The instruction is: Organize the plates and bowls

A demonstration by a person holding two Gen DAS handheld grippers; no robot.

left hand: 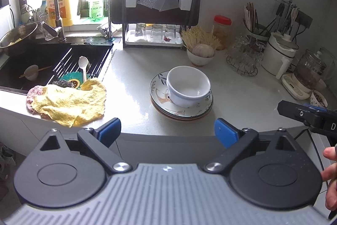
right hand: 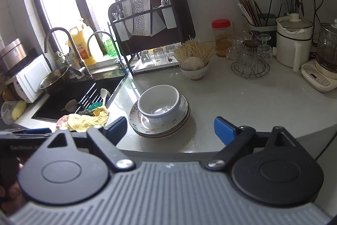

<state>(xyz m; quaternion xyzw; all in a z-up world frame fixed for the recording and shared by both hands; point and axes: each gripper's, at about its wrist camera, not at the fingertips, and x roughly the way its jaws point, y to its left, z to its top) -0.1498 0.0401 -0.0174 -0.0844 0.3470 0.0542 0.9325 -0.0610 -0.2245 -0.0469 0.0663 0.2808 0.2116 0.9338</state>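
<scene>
A white bowl (left hand: 188, 85) (right hand: 159, 103) stands upright on a stack of patterned plates (left hand: 181, 112) (right hand: 160, 129) near the front edge of the pale counter (left hand: 134, 69) (right hand: 231, 102). My left gripper (left hand: 168, 132) is open, its blue pads wide apart just short of the stack, nothing between them. My right gripper (right hand: 170, 130) is open too, empty, facing the same stack from the right. Each gripper shows at the edge of the other's view: the right gripper (left hand: 303, 114) and the left gripper (right hand: 27, 133).
A black sink (left hand: 48, 64) (right hand: 84, 96) at left holds a small bowl with chopsticks (left hand: 31, 72), a white spoon and a rack. A yellow cloth (left hand: 69, 102) (right hand: 88, 119) lies on its rim. Behind: dish rack with glasses (left hand: 155, 33), noodle bowl (left hand: 200, 54), glassware basket (left hand: 244, 58), kettles (left hand: 280, 54).
</scene>
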